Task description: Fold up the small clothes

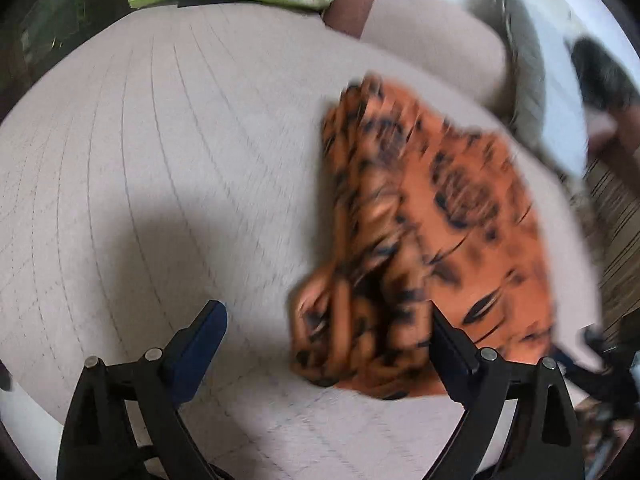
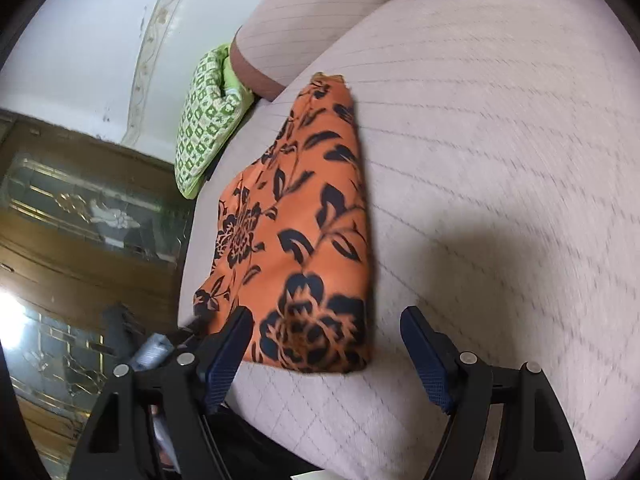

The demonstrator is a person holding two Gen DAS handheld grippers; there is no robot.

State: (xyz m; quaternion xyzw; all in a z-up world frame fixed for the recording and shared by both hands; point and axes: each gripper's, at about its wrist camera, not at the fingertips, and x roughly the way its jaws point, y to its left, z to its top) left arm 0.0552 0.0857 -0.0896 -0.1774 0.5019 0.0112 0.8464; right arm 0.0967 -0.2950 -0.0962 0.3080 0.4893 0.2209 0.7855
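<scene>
A big pale pink quilted cover (image 2: 500, 160) fills most of both views, soft and flat, with thin stitched lines running across it. A shadow lies across its near part. At its far end is a rounded pink cushion (image 2: 304, 28) with a brown end. Beside that cushion sits a green and white patterned pillow (image 2: 204, 128), right at the edge of the cover. Past the edge, in the right wrist view, there is a brown wooden cabinet (image 2: 80, 216) with shiny glass panels, and a white wall above it. On the pink cover lies the small orange cloth (image 2: 308, 216) with dark flowers and leaves on it. It looks folded into a long shape, wide at the near end and narrow at the far end, and it rests flat close to the cover's edge on the cabinet side. In the left wrist view the same cloth is blurry and looks bunched along 1 side. The right gripper (image 2: 326, 336) has its 2 blue-padded fingers spread apart, with the near end of the cloth showing between them, but the pads are not pressing on it. The left gripper (image 1: 326, 334) is also spread wide and grips nothing; the cloth's near corner shows between its fingers, close by 1 of them, and bare pink cover takes up the rest of the gap.
</scene>
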